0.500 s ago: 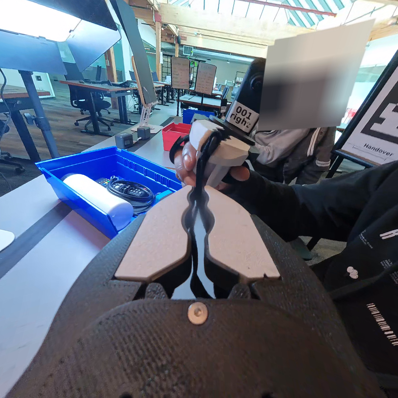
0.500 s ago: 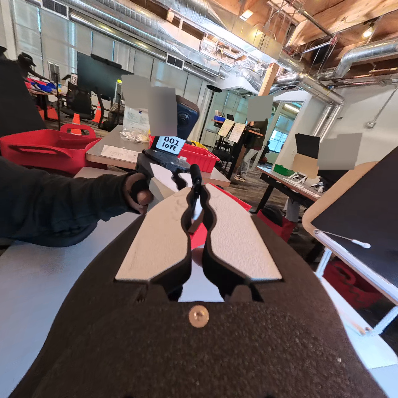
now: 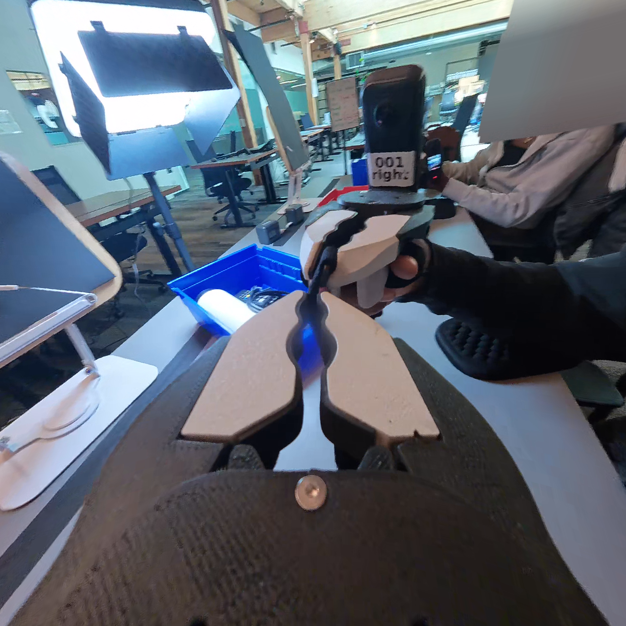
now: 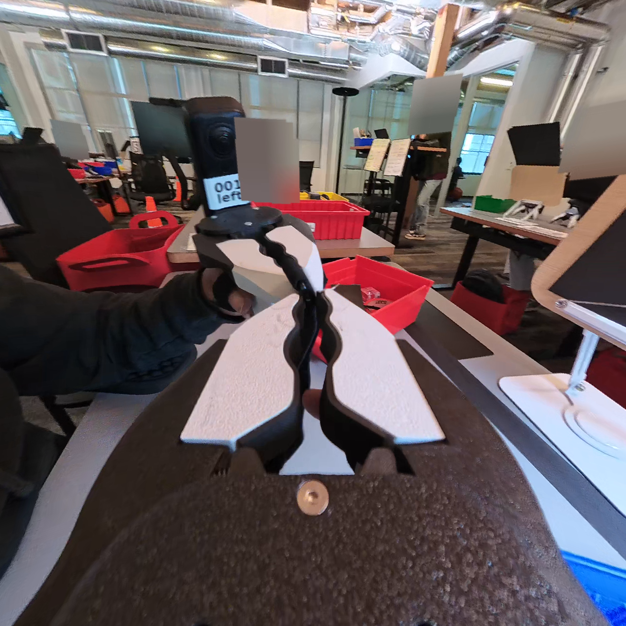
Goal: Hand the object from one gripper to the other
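Observation:
A thin black cord spans the two grippers above the grey table. My left gripper is shut, with its tips pinching the cord's near end. My right gripper, held by a gloved hand, faces it tip to tip and is closed on the cord. In the right wrist view the cord lies along the narrow gap of my right gripper. The left gripper meets it there at the tips. How much of the cord sits inside each grip is hidden.
A blue bin holding a white roll and coiled black cables sits just beyond the left gripper. A red bin sits beyond the right gripper. White stand bases stand on the table's side. A person sits at the far end. The grippers are tip to tip, or close to it.
Both views have swung and levelled. The cord lay along the left gripper's gap before; now it lies along the right gripper's gap and only touches the left tips.

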A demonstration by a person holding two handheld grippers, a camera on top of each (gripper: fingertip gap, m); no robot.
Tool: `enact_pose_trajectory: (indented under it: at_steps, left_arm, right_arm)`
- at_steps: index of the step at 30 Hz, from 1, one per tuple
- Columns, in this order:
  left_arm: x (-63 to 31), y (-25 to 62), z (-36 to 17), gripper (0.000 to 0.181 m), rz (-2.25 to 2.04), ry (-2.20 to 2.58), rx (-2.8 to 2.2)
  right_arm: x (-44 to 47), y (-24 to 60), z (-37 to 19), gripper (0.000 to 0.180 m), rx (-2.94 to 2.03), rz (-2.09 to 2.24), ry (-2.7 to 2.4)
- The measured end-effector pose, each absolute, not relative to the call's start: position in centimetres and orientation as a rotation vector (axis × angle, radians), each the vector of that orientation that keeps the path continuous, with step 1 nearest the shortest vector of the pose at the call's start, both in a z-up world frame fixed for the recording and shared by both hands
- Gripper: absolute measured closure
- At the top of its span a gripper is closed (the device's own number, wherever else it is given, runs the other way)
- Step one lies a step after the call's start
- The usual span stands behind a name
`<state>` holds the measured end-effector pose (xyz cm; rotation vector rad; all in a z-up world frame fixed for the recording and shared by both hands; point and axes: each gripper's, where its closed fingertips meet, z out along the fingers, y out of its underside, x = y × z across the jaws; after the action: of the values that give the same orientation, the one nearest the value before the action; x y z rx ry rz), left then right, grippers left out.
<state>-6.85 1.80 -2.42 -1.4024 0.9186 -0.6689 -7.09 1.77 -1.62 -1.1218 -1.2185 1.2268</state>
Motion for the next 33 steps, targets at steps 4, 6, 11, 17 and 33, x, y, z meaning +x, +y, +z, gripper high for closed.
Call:
enact_pose_trajectory:
  at_steps: [4,6,11,17,33]
  left_arm:
    - [-7.3,2.6,-2.4,0.178,-0.544,0.888,-1.413]
    - [-7.7,3.1,-2.4,0.178,-0.445,0.869,-1.417]
    - [-8.4,3.9,-2.5,0.177,-0.279,0.851,-1.431]
    - [-9.1,4.5,-2.6,0.177,-0.086,0.862,-1.408]
    - [-7.5,3.2,-3.8,0.178,-0.748,0.791,-1.586]
  right_arm:
    - [-7.2,2.3,-1.7,0.172,-1.178,1.228,-1.184]
    - [-7.3,2.6,-1.8,0.171,-1.22,1.244,-1.161]
    - [-7.5,2.8,-2.2,0.17,-1.371,1.43,-1.089]
    - [-7.4,2.0,-1.5,0.17,-1.414,1.951,-0.957]
    - [-6.2,2.4,-1.8,0.141,-0.8,0.66,-1.323]
